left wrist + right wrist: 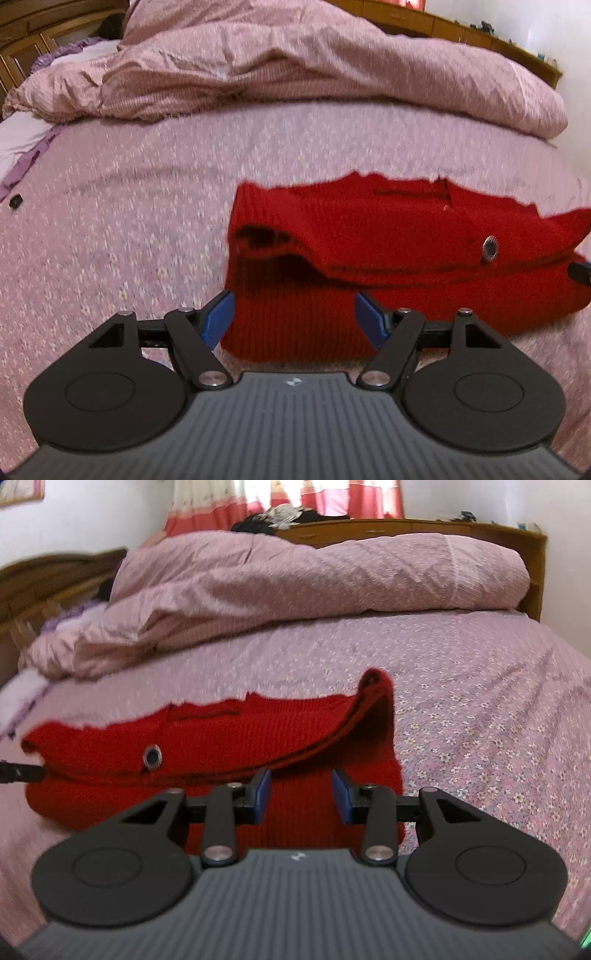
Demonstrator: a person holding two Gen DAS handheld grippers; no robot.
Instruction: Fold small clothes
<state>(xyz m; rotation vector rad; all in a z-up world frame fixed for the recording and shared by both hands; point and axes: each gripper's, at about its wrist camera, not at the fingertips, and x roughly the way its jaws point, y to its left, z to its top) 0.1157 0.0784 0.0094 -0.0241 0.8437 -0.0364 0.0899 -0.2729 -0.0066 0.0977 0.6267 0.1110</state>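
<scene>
A red knitted garment lies partly folded on the flowered bed sheet, its upper layer lapped over the lower one, with a round metal button on top. My left gripper hovers open over the garment's near left corner, and nothing sits between its blue pads. In the right wrist view the same garment and button show, with the right end flap standing up. My right gripper stands open above the near right part, its pads apart over the ribbed knit. Each view shows the other gripper's black tip at the garment's edge.
A rumpled pink duvet is heaped across the far side of the bed. A small black object lies on the sheet at far left. A wooden headboard and a wooden cabinet stand behind.
</scene>
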